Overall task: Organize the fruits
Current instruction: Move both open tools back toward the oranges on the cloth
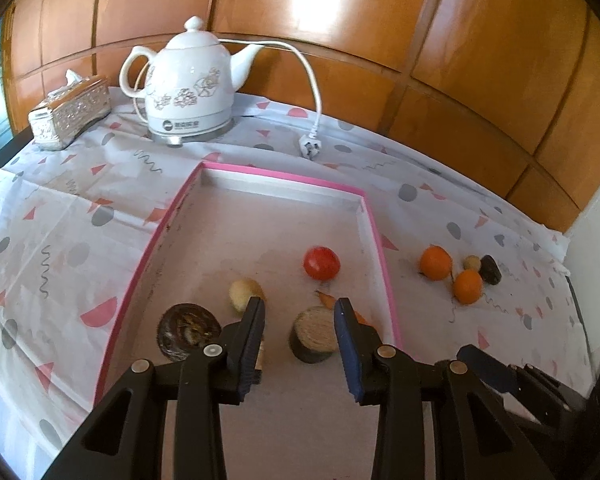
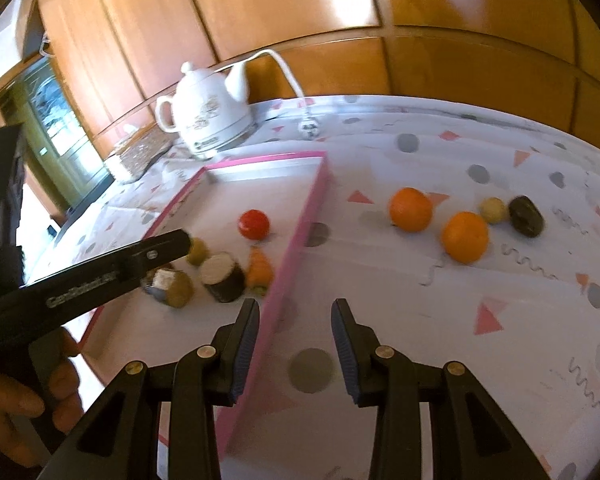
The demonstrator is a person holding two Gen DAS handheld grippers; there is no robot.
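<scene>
A pink-rimmed tray (image 1: pixel 374 224) (image 2: pixel 300 216) lies on the patterned cloth. Inside it are a red tomato (image 1: pixel 321 263) (image 2: pixel 253 224), a yellowish fruit (image 1: pixel 244 290), a dark round piece (image 1: pixel 188 330), a cut dark-skinned piece (image 1: pixel 314 334) (image 2: pixel 222 276) and a small carrot (image 1: pixel 327 300) (image 2: pixel 259 269). Right of the tray lie two oranges (image 1: pixel 435 262) (image 1: pixel 467 286) (image 2: pixel 411 209) (image 2: pixel 465 237), a small beige ball (image 1: pixel 472 263) (image 2: pixel 493 210) and a dark fruit (image 1: pixel 490 269) (image 2: pixel 526 216). My left gripper (image 1: pixel 300 320) is open and empty, low over the tray's near part. My right gripper (image 2: pixel 294 322) is open and empty above the tray's right rim.
A white electric kettle (image 1: pixel 190 84) (image 2: pixel 210 110) with its cord and plug (image 1: pixel 310 146) stands behind the tray. A silver tissue box (image 1: pixel 70 112) sits at the back left. Wooden panels (image 1: pixel 460 40) close off the back. The left gripper's body (image 2: pixel 100 276) reaches in from the left.
</scene>
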